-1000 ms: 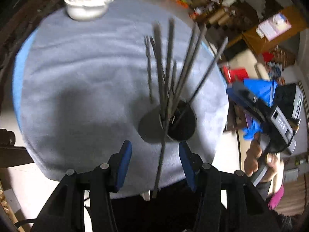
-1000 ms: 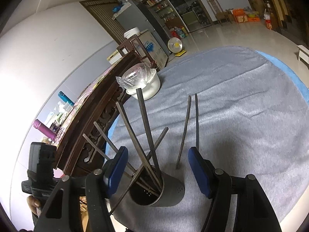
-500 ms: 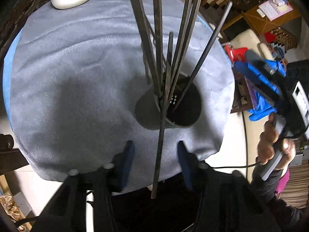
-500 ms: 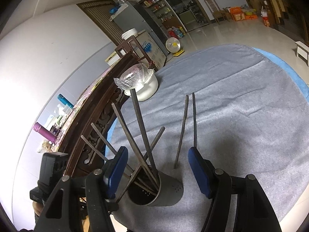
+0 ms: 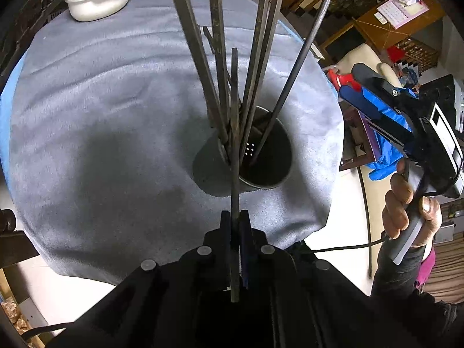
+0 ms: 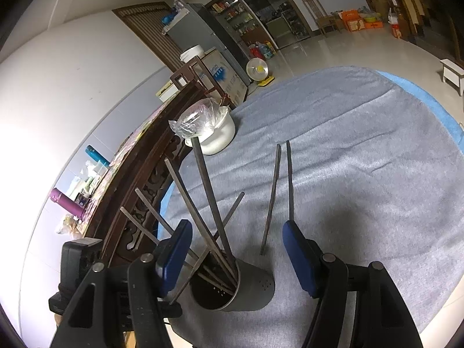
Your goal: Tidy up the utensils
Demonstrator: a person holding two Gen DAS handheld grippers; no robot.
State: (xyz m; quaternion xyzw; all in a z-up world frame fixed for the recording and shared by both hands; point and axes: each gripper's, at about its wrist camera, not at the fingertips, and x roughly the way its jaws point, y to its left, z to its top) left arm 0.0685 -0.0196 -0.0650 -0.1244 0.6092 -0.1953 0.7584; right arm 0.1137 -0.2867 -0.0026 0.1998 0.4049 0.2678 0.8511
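Clamping one dark chopstick [image 5: 235, 156] between its blue pads, the left hand-held gripper [image 5: 235, 226] has its jaws pressed together on the stick's upper part, having just been closing onto it; the stick's top end pokes back past the pads toward the camera, and its lower end runs down over the rim of the metal holder [image 5: 255, 156] among the other chopsticks [image 5: 255, 58] fanned out there. To do this step well, the grip likely needs to stay firm while the stick is guided straight along its own length, since a sideways pull could lever the light holder over or drag the neighbouring sticks with it. The right hand-held gripper [image 6: 237, 249] hangs with its jaws well apart and nothing between the pads, near the holder. The left wrist view looks down into the holder, showing its perforated bottom and the person's hand [image 5: 406, 206] on the right tool's handle. Only the right wrist view shows two loose chopsticks [image 6: 279, 191] lying side by side on the grey cloth [image 6: 362, 174] of the desk, just beyond the holder, judged to be the ones not yet put away. It also shows the holder's outer wall and, more fully, the white bowl [image 6: 216, 136] covered in plastic film at the desk's far edge.
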